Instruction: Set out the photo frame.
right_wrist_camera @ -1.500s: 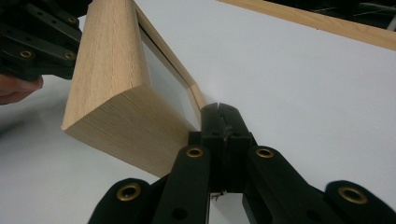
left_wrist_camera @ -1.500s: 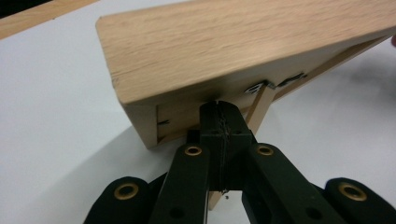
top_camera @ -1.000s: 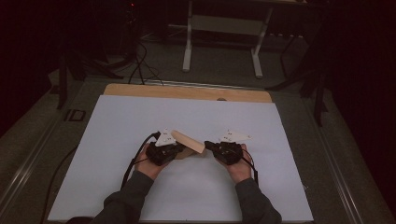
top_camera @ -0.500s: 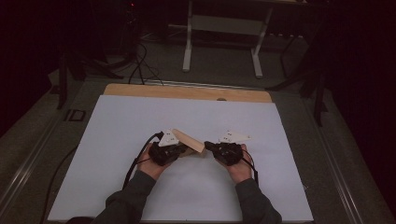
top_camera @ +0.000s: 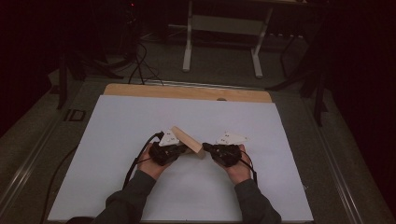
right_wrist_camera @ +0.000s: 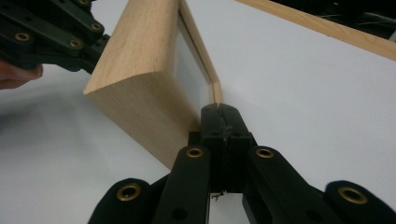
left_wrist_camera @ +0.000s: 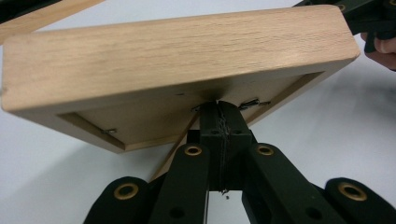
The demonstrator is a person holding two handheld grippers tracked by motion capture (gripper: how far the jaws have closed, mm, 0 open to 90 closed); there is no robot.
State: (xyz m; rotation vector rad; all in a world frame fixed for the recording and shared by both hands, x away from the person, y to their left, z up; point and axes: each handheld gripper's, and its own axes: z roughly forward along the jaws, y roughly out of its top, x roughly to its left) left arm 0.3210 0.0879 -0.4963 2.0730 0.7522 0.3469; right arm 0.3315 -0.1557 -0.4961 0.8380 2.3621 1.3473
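Wooden frame (top_camera: 187, 141) tilted on edge between both tools.

Wooden frame (top_camera: 187, 141) tilted above white table (top_camera: 280, 186), left gripper (top_camera: 180, 150) and right gripper (top_camera: 208, 148) at its 2 ends.

A wooden table (top_camera: 187, 91) carried a white sheet (top_camera: 116, 140) that covered nearly all of its top, leaving a bare wood strip along the far edge. A wooden frame (top_camera: 187, 140) stood tilted near the sheet's middle
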